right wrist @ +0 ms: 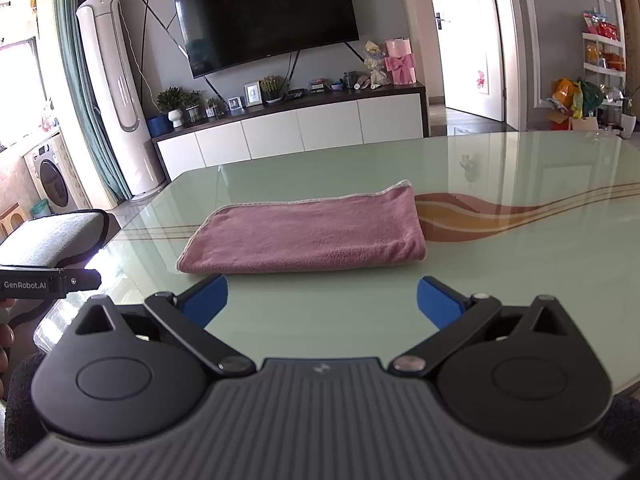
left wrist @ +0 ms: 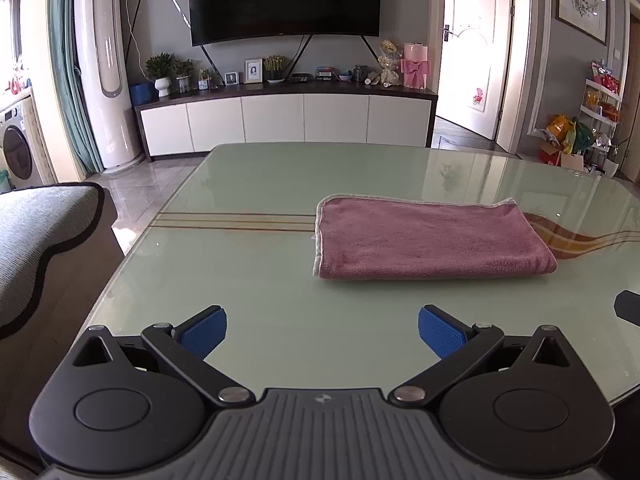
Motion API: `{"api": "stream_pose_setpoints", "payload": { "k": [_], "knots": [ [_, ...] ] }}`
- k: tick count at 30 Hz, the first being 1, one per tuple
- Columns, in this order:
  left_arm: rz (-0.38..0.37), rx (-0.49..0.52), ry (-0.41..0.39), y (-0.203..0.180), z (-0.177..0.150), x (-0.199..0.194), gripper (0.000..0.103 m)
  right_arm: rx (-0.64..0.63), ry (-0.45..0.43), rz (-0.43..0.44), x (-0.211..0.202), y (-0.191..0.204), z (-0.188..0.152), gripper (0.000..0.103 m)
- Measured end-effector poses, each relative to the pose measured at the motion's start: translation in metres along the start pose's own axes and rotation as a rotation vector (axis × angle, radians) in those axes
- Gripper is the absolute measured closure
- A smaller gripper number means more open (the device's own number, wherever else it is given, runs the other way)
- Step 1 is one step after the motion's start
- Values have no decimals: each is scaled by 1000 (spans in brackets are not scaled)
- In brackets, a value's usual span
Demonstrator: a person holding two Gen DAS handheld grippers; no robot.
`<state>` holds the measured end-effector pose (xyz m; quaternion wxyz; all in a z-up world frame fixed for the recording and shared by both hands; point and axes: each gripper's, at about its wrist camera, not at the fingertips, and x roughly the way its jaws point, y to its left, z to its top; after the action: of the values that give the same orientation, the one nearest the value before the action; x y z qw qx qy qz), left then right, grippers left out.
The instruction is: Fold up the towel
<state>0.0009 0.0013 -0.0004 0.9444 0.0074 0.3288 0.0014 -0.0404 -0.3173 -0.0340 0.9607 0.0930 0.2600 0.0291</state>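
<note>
A pink towel [left wrist: 428,240] with a pale hem lies folded into a flat rectangle on the glass table [left wrist: 248,264]. In the left wrist view it sits ahead and to the right of my left gripper [left wrist: 322,332], which is open and holds nothing. In the right wrist view the towel [right wrist: 312,236] lies straight ahead, its near folded edge just beyond the blue pads [right wrist: 436,304]. My right gripper [right wrist: 322,300] is open and apart from the cloth. The left gripper's black body [right wrist: 48,282] shows at the left edge of that view.
The table has a rounded near edge [left wrist: 116,276] and brown and orange stripes [right wrist: 500,212] under the glass. A grey cushioned chair [left wrist: 36,236] stands at the table's left. A TV cabinet [left wrist: 280,116] lines the far wall. A dark part of the right gripper [left wrist: 628,308] shows at the right edge.
</note>
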Motion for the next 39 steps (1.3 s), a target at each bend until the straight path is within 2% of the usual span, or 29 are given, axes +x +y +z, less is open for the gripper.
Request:
{"api": "stream_pose_setpoints", "payload": {
  "k": [6, 10, 13, 19, 26, 30, 34, 39],
  "knots": [
    [-19, -8, 29, 12, 2, 9, 0, -16, 10, -20, 7, -2, 5, 0],
    [-39, -21, 11, 26, 0, 16, 0, -26, 15, -33, 11, -4, 10, 0],
    [-38, -37, 27, 25, -1, 24, 0, -39, 5, -35, 12, -6, 16, 0],
    [-59, -8, 15, 28, -1, 30, 0, -47, -8, -49, 14, -11, 22, 0],
    [-87, 33, -2, 28, 2, 36, 0, -16, 96, -36, 32, -16, 27, 0],
    [-95, 39, -17, 29, 3, 40, 0, -20, 98, -6, 34, -17, 29, 0],
    [-90, 32, -19, 30, 5, 47, 0, -79, 128, -17, 44, -8, 36, 0],
    [-100, 34, -30, 31, 10, 55, 0, -97, 114, -27, 54, -3, 44, 0]
  ]
}}
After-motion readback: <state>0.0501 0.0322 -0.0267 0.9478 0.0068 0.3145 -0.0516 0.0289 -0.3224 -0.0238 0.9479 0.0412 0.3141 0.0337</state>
